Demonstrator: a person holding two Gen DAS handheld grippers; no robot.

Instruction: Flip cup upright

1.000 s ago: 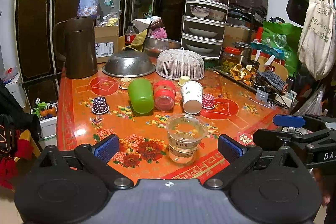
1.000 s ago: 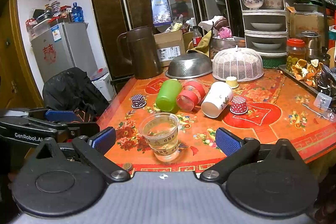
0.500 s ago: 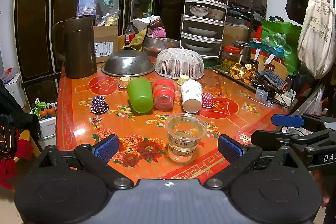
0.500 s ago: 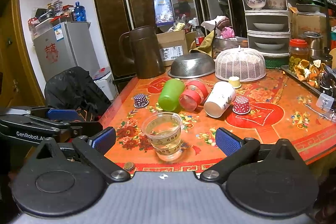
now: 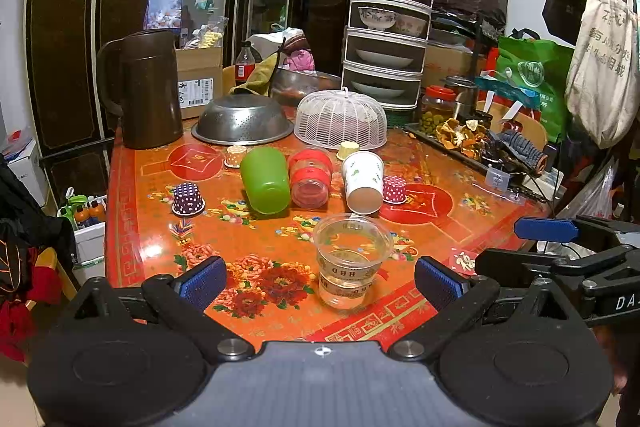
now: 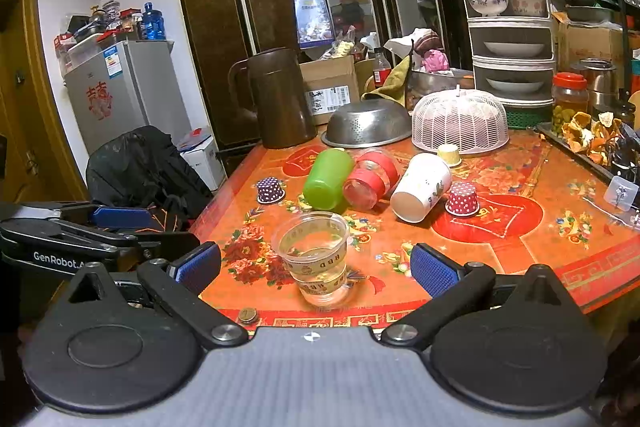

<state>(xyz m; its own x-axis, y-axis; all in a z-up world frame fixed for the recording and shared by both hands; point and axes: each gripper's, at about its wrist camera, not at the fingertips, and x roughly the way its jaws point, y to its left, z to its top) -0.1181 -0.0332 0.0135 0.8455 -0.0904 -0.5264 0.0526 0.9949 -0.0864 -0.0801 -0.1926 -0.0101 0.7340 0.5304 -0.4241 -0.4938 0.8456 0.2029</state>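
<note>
A clear plastic cup [image 5: 350,261] stands upright near the table's front edge; it also shows in the right wrist view [image 6: 314,257]. Behind it, three cups lie on their sides: a green one [image 5: 265,179] [image 6: 326,179], a red-banded clear one [image 5: 311,177] [image 6: 370,181] and a white paper one [image 5: 363,181] [image 6: 420,187]. My left gripper [image 5: 320,281] is open and empty, back from the table edge. My right gripper [image 6: 314,267] is open and empty, with the clear cup in line between its fingers.
Small dotted cupcake cups [image 5: 188,199] [image 5: 394,189] sit upside down on the red floral table [image 5: 140,187]. At the back stand a brown jug [image 5: 148,91], a steel colander [image 5: 242,121] and a white mesh food cover [image 5: 340,121]. A tray of clutter [image 5: 476,143] lies at the right.
Both grippers have drifted slightly, so the view has shifted a little. The cups have not moved, and both grippers have stayed open.
</note>
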